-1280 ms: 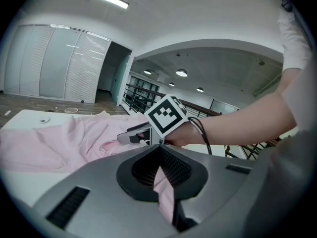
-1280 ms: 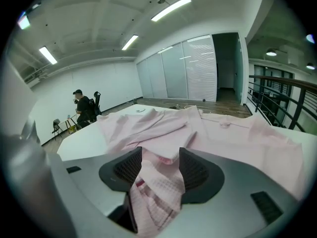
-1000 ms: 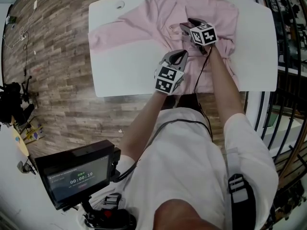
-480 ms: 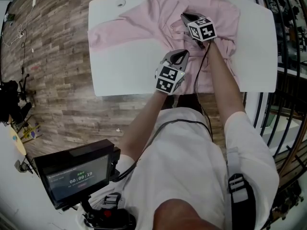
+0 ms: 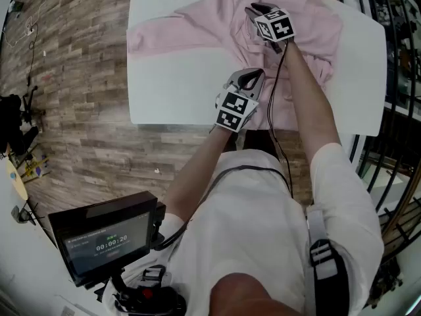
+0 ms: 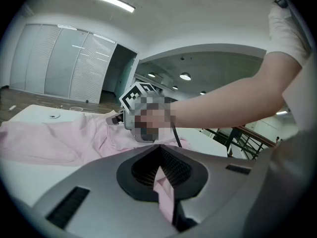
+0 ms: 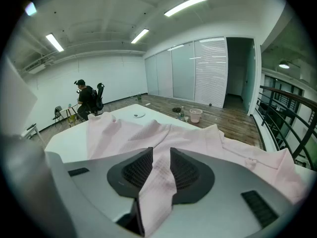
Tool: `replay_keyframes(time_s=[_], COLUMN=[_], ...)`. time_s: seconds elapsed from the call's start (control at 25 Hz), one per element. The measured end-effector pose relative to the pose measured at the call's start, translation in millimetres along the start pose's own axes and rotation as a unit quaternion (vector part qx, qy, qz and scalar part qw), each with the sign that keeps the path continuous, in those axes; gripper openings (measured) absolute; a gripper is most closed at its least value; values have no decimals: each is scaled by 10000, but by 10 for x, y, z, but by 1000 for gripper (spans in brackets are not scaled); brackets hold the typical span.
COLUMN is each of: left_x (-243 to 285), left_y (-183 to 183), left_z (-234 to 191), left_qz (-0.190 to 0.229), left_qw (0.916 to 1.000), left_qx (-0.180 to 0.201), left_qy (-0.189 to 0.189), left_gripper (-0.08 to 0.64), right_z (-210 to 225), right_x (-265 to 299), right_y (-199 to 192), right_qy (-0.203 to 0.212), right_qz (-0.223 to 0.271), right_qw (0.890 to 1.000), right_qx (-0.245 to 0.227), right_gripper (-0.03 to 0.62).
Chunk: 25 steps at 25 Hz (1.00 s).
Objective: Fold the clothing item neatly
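Folding is just beginning: my left claw (image 5: 252, 76), pressed together, is pinching the near edge of the pink shirt (image 5: 210, 25) lying on the worktop (image 5: 171, 91), while the right claw (image 5: 254, 9), its jaws having just been opening slightly, is gripping a fold higher up, probably needing next a carry across.

Matt pink cloth shirt (image 5: 210, 25) (fine weave) on smooth white tbl (image 5: 177, 84), wood-plank flr (image 5: 79, 78).

Pale pink shirt (image 5: 210, 25) on a white table (image 5: 171, 91) — brown plank floor (image 5: 72, 78), black-and-white marker cubes (image 5: 277, 25).
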<state>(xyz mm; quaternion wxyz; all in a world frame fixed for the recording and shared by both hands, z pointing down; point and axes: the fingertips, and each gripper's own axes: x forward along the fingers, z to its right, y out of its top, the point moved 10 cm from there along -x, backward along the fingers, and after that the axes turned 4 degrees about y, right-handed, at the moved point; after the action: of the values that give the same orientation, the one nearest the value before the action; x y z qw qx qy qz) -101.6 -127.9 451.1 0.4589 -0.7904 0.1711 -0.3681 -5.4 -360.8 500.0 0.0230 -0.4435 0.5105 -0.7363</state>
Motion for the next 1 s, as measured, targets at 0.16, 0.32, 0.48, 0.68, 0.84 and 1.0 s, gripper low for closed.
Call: replay_keyframes(time_s=[0.16, 0.32, 0.48, 0.68, 0.84, 1.0], left_x=[-53, -67, -24, -11, -29, -82], left_y=[-41, -76, -48, -20, -104, -143], left_z=[-48, -28, 33, 139, 151, 183], left_qz=[3, -11, -20, 3, -54, -70], left_qw=[10000, 10000, 10000, 9999, 9999, 9998], left_qx=[-49, -56, -79, -73, 10, -26], left_qy=[51, 53, -14, -118, -151, -166], left_gripper=[3, 3, 3, 3, 3, 3], right_z=[-51, -95, -82, -74, -121, -190], right_x=[21, -133, -226, -190, -115, -328], right_y=[15, -91, -287, -447, -470, -497], right_qy=[71, -2, -140, -232, -336, -475], right_qz=[74, 111, -93, -623, -779, -642], right_qw=[9999, 9999, 9997, 9976, 9964, 9967], right_qx=[-47, 66, 200, 177, 66, 125], right_gripper=[133, 137, 137, 135, 135, 135])
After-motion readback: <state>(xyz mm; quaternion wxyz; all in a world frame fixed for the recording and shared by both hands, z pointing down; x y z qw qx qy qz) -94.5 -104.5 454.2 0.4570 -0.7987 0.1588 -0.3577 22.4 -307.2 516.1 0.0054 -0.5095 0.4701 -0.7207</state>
